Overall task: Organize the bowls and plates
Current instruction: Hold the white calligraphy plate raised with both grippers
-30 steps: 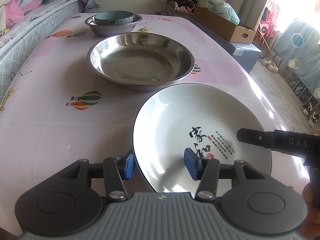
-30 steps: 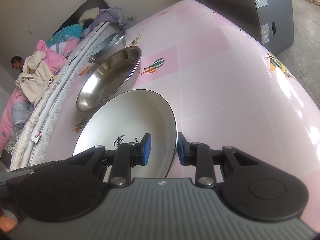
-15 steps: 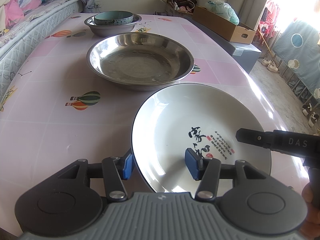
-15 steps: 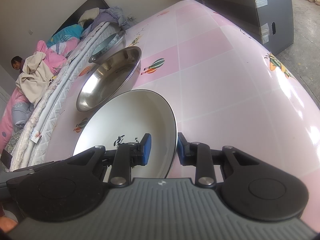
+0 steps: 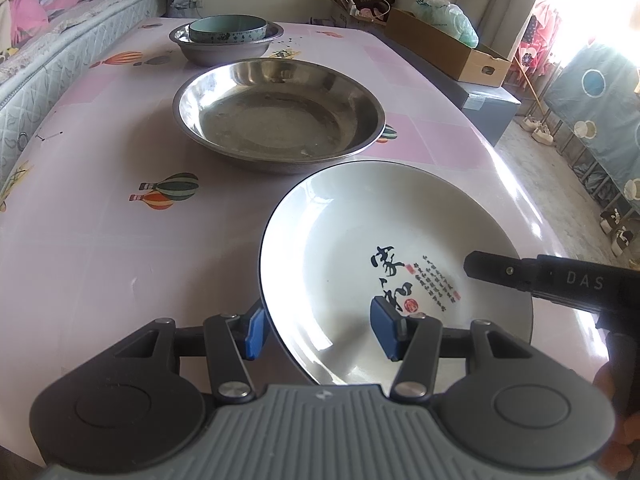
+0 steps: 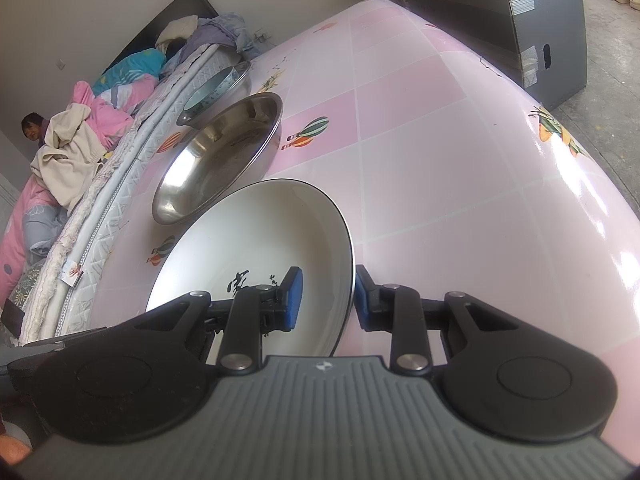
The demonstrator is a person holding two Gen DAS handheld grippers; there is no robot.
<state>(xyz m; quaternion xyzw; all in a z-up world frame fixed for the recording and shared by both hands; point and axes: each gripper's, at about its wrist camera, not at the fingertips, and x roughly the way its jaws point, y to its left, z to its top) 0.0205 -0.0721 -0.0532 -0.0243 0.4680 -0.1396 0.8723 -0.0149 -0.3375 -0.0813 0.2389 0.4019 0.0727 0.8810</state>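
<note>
A white plate (image 5: 360,248) with black calligraphy hangs tilted over the near end of the pink table (image 5: 100,260). My right gripper (image 6: 326,298) is shut on its right rim, one pad inside and one outside. In the left wrist view a black finger (image 5: 504,274) of that gripper lies over the plate. My left gripper (image 5: 320,330) straddles the plate's near-left rim, open, its pads standing apart from the plate. Beyond it sits a wide steel basin (image 5: 280,120). At the far end a teal bowl (image 5: 228,28) rests inside a smaller steel bowl (image 5: 228,50).
A quilted mattress (image 5: 60,52) with heaped bedding runs along the table's left side, and a person (image 6: 34,128) sits there. A cardboard box (image 5: 448,52) on a grey cabinet (image 6: 540,40) stands off the table's far right. The right table edge drops to the floor.
The left gripper's jaws stand slightly wider and the plate's left rim has edged a little to the left. The right gripper and the other dishes have not moved.
</note>
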